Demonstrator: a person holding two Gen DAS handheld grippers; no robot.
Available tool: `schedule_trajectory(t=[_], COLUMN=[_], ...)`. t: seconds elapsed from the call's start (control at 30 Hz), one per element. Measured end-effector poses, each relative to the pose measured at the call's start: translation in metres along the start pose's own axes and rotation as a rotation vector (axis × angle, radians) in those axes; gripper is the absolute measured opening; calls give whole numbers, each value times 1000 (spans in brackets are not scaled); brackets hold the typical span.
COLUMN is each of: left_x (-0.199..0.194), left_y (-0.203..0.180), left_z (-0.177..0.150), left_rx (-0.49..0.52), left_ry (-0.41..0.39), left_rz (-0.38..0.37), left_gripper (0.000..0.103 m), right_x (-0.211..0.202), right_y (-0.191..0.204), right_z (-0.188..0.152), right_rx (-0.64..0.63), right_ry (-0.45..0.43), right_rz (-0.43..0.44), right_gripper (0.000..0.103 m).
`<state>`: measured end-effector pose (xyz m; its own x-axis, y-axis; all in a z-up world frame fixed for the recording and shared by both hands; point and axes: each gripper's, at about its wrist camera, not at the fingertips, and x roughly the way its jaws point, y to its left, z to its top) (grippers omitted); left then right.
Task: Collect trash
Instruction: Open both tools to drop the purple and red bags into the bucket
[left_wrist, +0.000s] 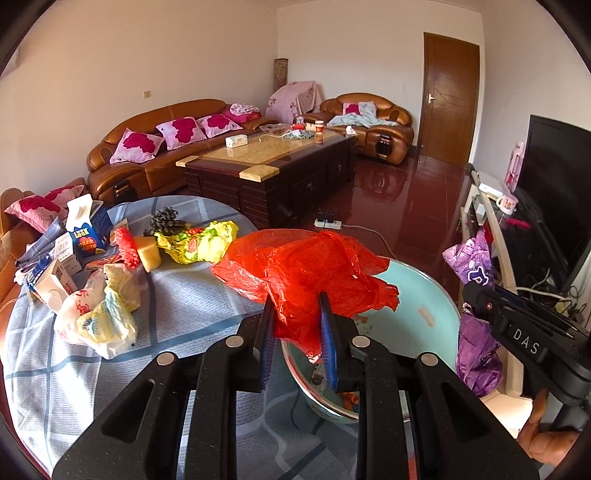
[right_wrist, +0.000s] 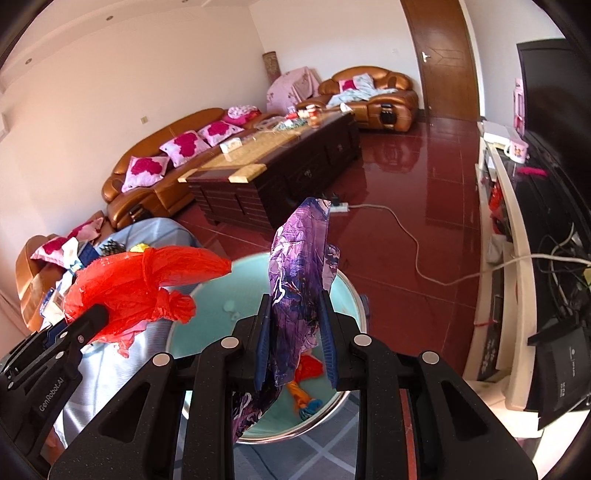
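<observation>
While the left gripper was clamped on a red plastic bag above the near rim of a pale blue basin, the right gripper pinched a purple wrapper over the same basin. Further litter, including a yellow wrapper, lay at left on the cloth-covered worktop.
</observation>
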<state>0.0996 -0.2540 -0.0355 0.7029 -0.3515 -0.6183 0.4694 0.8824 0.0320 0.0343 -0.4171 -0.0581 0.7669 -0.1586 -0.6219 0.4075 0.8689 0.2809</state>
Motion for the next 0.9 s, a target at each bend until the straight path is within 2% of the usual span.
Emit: schedule_trajectory(t=[0.2, 0.33, 0.47, 0.63, 0.8, 0.9], left_x=[26, 37, 38, 36, 33, 27], left_y=[-13, -19, -20, -19, -17, -15], left_z=[-4, -9, -11, -10, -9, -8], left_rx=[8, 7, 16, 13, 8, 3], left_ry=[59, 92, 93, 85, 78, 57], left_rz=[-1, -7, 5, 10, 16, 27], left_gripper=[22, 25, 49, 54, 67, 81], right_x=[15, 22, 25, 20, 13, 7], right_y=[-8, -13, -16, -20, -18, -19], right_z=[-3, -4, -5, -2, 2, 3], right_rx=[8, 12, 29, 47, 46, 60], right_ry=[30, 47, 51, 35, 11, -10], right_rz=[-10, -3, 8, 13, 22, 24], right_gripper=[26, 30, 33, 33, 36, 37])
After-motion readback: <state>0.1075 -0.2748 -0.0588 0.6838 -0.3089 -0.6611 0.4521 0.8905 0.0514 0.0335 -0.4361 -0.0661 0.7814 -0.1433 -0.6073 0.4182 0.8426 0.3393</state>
